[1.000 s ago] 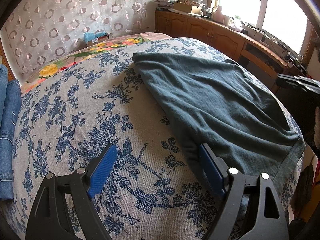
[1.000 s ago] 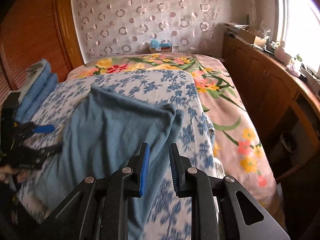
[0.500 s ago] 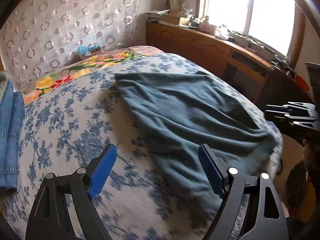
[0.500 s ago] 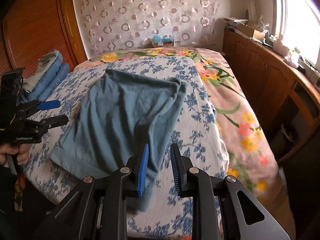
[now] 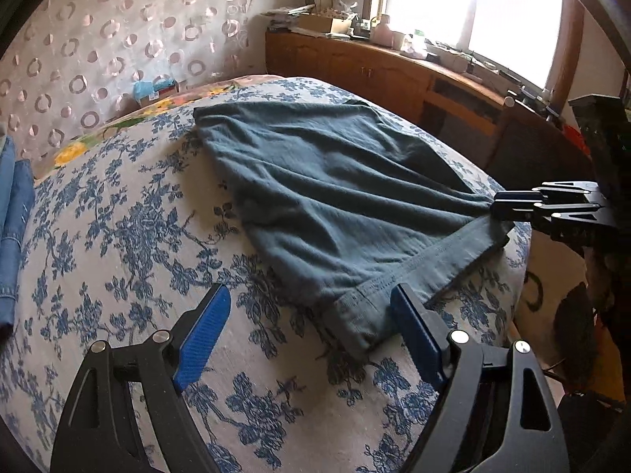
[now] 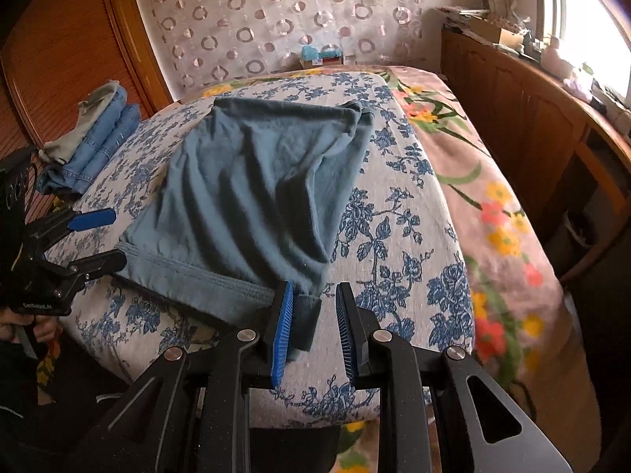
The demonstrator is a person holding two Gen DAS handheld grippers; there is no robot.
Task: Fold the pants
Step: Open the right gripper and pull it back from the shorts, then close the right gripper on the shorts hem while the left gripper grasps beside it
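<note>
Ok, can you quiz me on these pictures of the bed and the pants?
1. True or false: the left gripper is open wide.
2. The rumpled teal fabric pants lie on: A) a wooden desk, B) the blue-flowered bedspread, C) the floor?
3. What lies stacked to the left of the pants?
Key: 1 true; 2 B; 3 folded blue denim jeans.

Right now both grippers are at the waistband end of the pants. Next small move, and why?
Probably ease the left gripper forward and shut it on the near corner of the waistband. Its jaws stand wide open with that corner between them, ungripped. The right gripper sits at the other corner of the pants, jaws apart, so that end looks nearly ready too.
</note>
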